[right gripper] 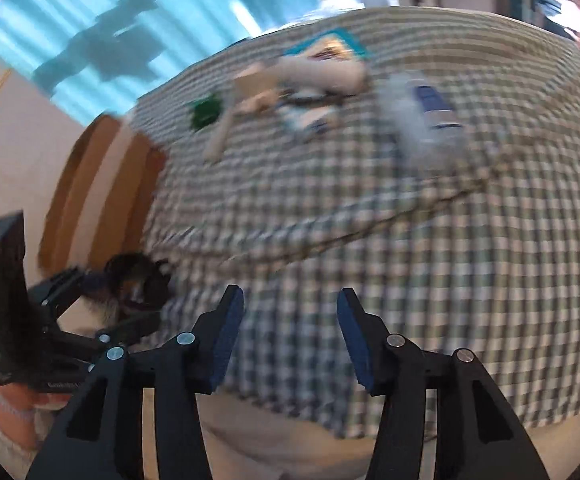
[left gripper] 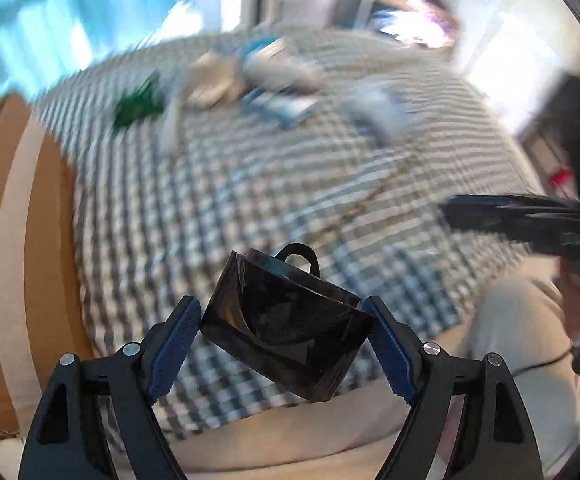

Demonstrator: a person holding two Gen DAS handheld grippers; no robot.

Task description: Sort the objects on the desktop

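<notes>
The left gripper (left gripper: 286, 320) clamps a dark box (left gripper: 286, 328) by its corners, tilted, so it may twist loose; the right gripper (right gripper: 290, 332) hangs empty, jaws partly apart.

Dark translucent cup (left gripper: 286, 328): glossy black-brown, small loop handle on its far side, tilted, raised above the near edge of the checked tablecloth (left gripper: 226, 200). Far end of the cloth, all blurred: green object (left gripper: 138, 106) at left; pale and blue-white packages (left gripper: 274, 76) clustered at centre; clear bottle with blue label (right gripper: 429, 116) lying on its side at right.
</notes>
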